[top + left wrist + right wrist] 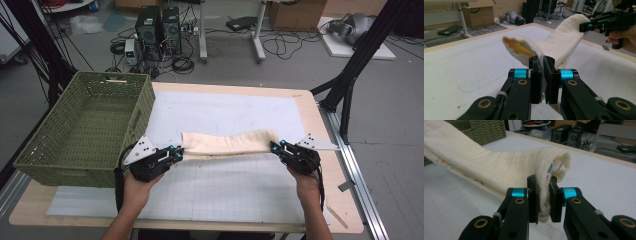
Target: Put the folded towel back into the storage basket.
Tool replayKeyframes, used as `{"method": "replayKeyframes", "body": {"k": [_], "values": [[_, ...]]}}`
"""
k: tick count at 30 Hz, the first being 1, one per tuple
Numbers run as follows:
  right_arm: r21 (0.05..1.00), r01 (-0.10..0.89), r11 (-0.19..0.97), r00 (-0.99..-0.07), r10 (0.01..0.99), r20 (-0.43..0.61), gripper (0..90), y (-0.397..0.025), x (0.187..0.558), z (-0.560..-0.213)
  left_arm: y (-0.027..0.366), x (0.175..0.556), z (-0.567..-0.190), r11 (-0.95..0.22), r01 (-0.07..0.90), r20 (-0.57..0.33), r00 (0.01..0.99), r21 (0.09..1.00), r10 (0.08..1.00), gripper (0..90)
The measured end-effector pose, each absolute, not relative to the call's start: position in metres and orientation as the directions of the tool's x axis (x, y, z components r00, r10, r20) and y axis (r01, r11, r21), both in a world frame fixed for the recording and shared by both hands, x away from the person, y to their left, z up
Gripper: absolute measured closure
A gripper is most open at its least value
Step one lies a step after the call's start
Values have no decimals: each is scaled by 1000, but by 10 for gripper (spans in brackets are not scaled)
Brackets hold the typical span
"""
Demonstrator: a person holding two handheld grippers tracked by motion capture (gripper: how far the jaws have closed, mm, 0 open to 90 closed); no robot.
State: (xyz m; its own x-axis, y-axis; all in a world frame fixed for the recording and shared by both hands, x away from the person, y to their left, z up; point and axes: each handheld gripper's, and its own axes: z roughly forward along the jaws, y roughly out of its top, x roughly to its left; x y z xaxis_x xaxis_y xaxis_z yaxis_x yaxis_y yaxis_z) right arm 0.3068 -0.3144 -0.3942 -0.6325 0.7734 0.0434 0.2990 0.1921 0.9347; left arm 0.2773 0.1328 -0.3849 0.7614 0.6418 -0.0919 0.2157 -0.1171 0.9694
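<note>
A cream cloth (227, 143), folded into a long band, stretches across the middle of the white mat (225, 112). My left gripper (179, 153) is shut on its left end and my right gripper (274, 147) is shut on its right end. In the left gripper view the cloth (559, 46) rises from my left gripper (542, 75), showing a yellowish inner side, and runs to the other gripper (586, 26) at upper right. In the right gripper view the cloth (494, 170) is bunched between the jaws of my right gripper (544, 195), with blue markings at the fold.
A green woven basket (55, 157) stands on the table's left side, close to my left hand. The wooden table edge (310, 100) borders the mat. Black frame legs (350, 75), computers (159, 27) and cables lie on the floor beyond.
</note>
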Motion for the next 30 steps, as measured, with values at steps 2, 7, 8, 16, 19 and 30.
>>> {"method": "replayKeyframes", "body": {"k": [2,7,8,16,19,30], "values": [[940,289,182,-635,771,46,810,-313,309,-390,134,277,-384,-110,216,-96,759,970,643,854],[942,275,191,-639,768,31,812,-310,312,-383,138,276,-379,-104,196,-83,757,975,648,859],[943,271,192,-640,768,28,812,-309,313,-381,139,275,-377,-98,192,-83,756,977,649,859],[946,246,211,-654,756,2,813,-297,325,-363,147,272,-364,-71,163,-75,743,984,665,861],[948,227,223,-663,748,-17,813,-292,332,-356,150,269,-358,-61,150,-70,734,987,676,861],[945,186,269,-691,719,-69,812,-267,360,-327,163,254,-338,-43,100,-40,706,994,707,861]]}}
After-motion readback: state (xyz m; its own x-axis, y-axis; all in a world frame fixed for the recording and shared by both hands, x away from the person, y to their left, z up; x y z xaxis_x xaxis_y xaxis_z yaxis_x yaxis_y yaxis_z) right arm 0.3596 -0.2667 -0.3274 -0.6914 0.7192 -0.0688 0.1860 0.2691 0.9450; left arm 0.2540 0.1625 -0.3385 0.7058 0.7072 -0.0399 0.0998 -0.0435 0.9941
